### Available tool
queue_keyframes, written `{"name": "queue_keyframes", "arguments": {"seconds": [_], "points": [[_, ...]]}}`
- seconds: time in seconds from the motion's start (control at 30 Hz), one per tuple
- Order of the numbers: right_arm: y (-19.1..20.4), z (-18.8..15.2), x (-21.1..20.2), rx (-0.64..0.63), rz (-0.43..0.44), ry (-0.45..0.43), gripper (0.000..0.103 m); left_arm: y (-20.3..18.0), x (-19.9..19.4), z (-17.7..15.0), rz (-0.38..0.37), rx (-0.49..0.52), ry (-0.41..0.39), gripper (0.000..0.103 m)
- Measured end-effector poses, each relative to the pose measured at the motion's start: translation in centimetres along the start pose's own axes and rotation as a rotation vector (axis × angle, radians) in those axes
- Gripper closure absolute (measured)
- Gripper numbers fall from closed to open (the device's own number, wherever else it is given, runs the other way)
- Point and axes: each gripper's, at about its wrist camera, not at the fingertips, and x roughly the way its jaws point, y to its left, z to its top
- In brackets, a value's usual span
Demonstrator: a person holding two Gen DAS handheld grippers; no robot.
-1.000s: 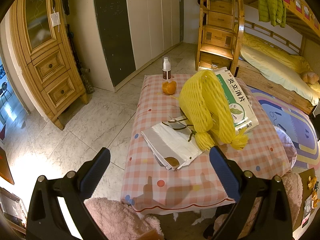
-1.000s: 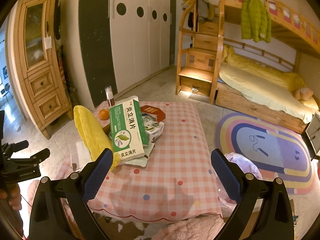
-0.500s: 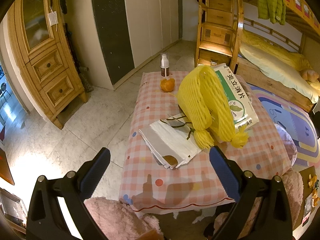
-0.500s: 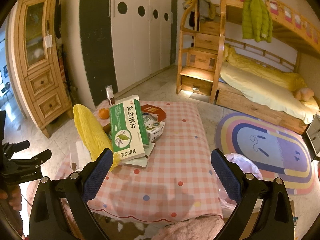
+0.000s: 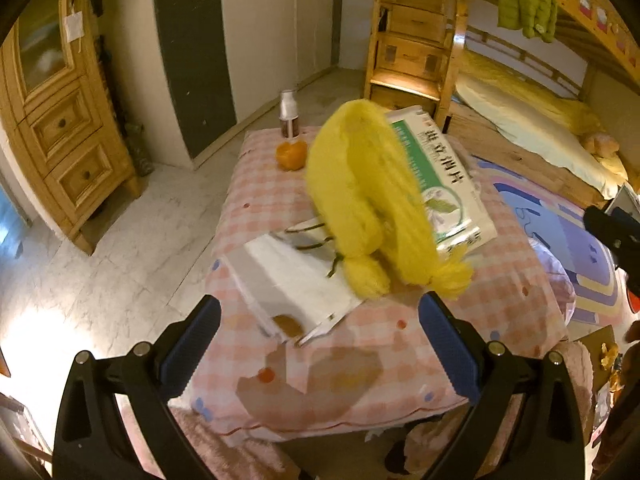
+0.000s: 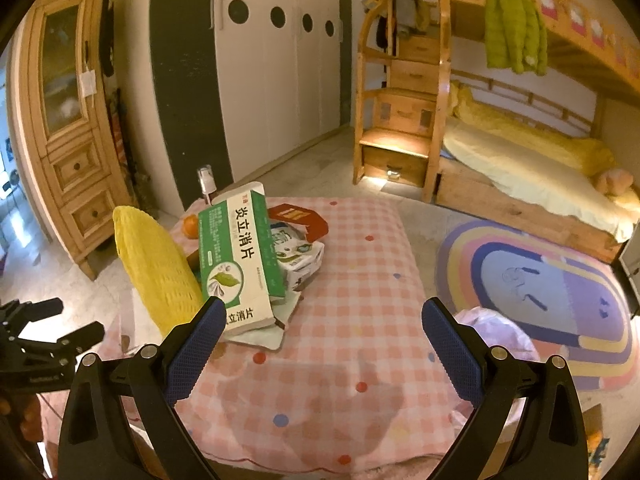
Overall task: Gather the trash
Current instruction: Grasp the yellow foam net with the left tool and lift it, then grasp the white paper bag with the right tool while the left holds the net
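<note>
Checked table (image 6: 360, 304): yellow foam net (image 5: 360, 200) against green box (image 6: 240, 256); both jaws apart.

A yellow foam net (image 5: 360, 196) is leaned against a green-and-white box (image 6: 240, 256), tilted on smaller cartons (image 6: 300, 252). A flat white packet (image 5: 292, 284) is laid beside them on the checked tablecloth (image 6: 352, 320).

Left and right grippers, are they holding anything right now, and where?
Nothing is held. The left gripper and right gripper are both open, fingers apart above the table.
</note>
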Motion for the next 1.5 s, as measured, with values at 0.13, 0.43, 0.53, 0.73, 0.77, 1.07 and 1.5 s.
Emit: {"name": "queue_keyframes", "arguments": {"seconds": [0.13,0.43,0.53,0.73,0.77,1.07,1.5], "points": [[-0.4,0.1,0.7,0.008,0.004,-0.029,0.006,-1.3,0.6,1.2,-0.032,0.016,-0.025,0.007],[-1.5,0.3,2.8,-0.024,-0.044,0.016,0.006,-3.1,4.4,3.5,-0.040,0.047,0.000,0.017],[-1.4,0.3,3.5,-0.039,-0.035,0.023,0.006,-3.0,5.9,3.9,-0.054,0.043,0.019,0.029],[-1.0,0.3,4.1,-0.006,0.044,0.046,0.006,-2.3,7.0,4.1,-0.118,0.017,0.044,0.073],[-0.9,0.3,3.9,-0.015,0.040,0.044,0.006,-2.2,6.7,4.2,-0.122,0.022,0.039,0.077],[0.8,0.4,2.4,-0.077,0.013,-0.003,0.006,-0.3,0.0,4.1,-0.107,0.056,-0.097,0.083],[4.8,-0.4,4.3,-0.111,0.140,0.082,0.051,6.1,-2.7,1.2,0.061,0.023,-0.080,0.083]]}}
